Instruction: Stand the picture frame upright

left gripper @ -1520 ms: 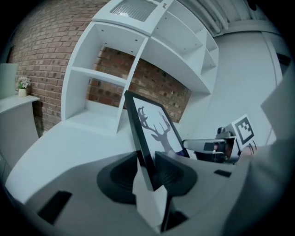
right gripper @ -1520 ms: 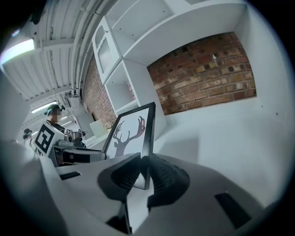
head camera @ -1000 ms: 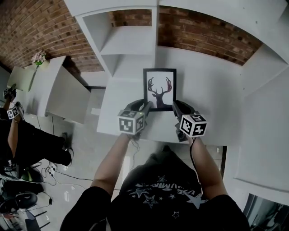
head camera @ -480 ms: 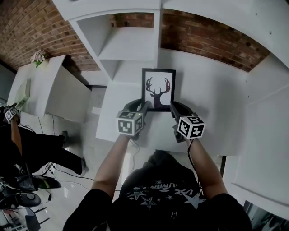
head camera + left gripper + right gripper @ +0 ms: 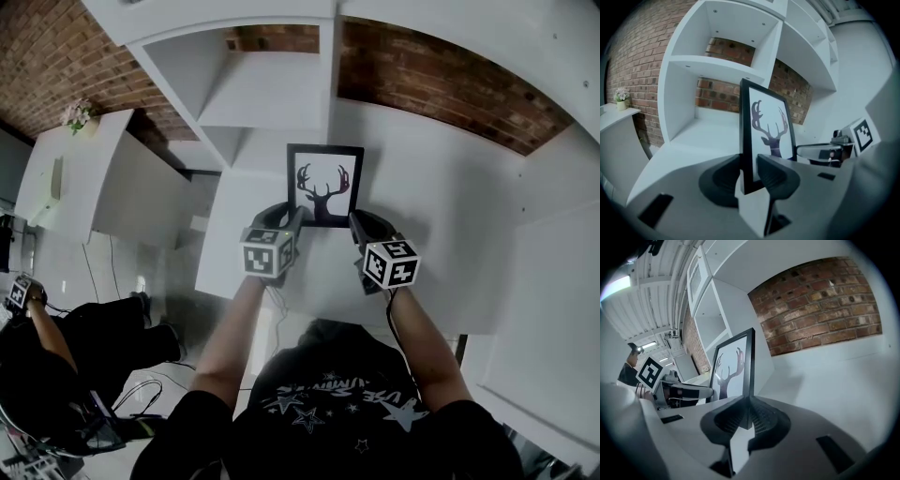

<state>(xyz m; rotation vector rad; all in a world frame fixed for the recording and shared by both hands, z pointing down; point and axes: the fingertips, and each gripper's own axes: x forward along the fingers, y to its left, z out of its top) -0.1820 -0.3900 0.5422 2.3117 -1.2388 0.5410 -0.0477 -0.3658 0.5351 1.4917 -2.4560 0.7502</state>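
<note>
The black picture frame (image 5: 323,183) with a deer print stands close to upright on the white tabletop (image 5: 441,216), in front of the shelf unit. My left gripper (image 5: 298,217) grips its lower left edge. In the left gripper view the frame (image 5: 766,136) sits between the dark pads of that gripper (image 5: 749,180). My right gripper (image 5: 354,220) is at the lower right edge. In the right gripper view the jaws of that gripper (image 5: 747,420) are closing, and their ribbed pads press on the thin edge of the frame (image 5: 733,366).
White open shelf compartments (image 5: 262,84) rise behind the frame, with a brick wall (image 5: 441,75) beyond. A small flower pot (image 5: 78,114) stands on a white counter at the left. Another person (image 5: 56,356) crouches on the floor at lower left, among cables.
Both grippers and the frame have drifted slightly left and up in the head view. The other person at the left has moved lower.
</note>
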